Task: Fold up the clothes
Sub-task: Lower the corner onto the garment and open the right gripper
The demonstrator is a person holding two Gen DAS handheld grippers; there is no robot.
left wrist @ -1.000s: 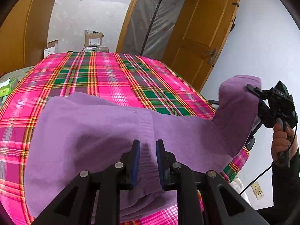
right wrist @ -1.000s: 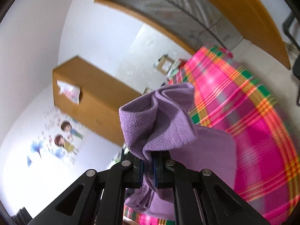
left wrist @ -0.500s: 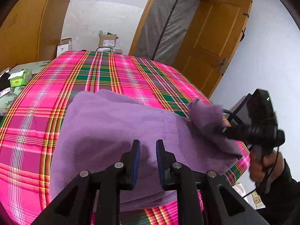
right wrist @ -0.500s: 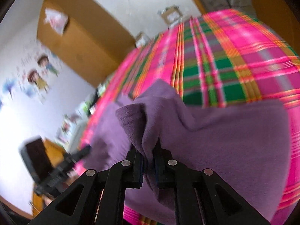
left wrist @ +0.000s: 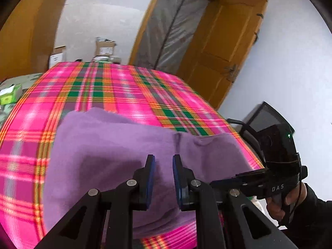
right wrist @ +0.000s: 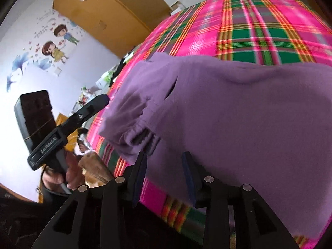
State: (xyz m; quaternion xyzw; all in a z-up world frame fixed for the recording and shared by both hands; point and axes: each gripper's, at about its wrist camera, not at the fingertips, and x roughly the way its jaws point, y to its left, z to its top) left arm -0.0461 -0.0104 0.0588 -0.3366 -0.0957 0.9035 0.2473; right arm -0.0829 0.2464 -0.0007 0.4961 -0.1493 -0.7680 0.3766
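A: In the left wrist view, how many clothes do you see?

B: Just one. A purple garment point(left wrist: 116, 155) lies on the desk point(left wrist: 103, 95), which has a pink, green and orange checked cloth on it. The garment sits at the near edge and hangs over a little.

A: And the left gripper point(left wrist: 162, 178)?

B: Its two blue pads have a small gap, and I see purple cloth in the gap. I cannot tell if the pads pinch it.

A: What else is there?

B: The right gripper point(left wrist: 226, 181) comes in from the right, held by one hand point(left wrist: 284, 201) in a dark sleeve. Behind the desk are one brown door point(left wrist: 226, 47), two cardboard boxes point(left wrist: 104, 48) and one green box point(left wrist: 10, 96) at the left.

A: Now the right wrist view?

B: The same purple garment point(right wrist: 238, 114) fills the middle, folded over on itself, with one bunched cuff near the desk edge. The right gripper point(right wrist: 165, 176) is opening, its two fingers spread apart, nothing pinched. The garment edge lies just past the tips.

A: Anything beside it?

B: The left gripper point(right wrist: 101, 101), at the garment's left edge, and two cartoon children point(right wrist: 57, 45) on the wall.
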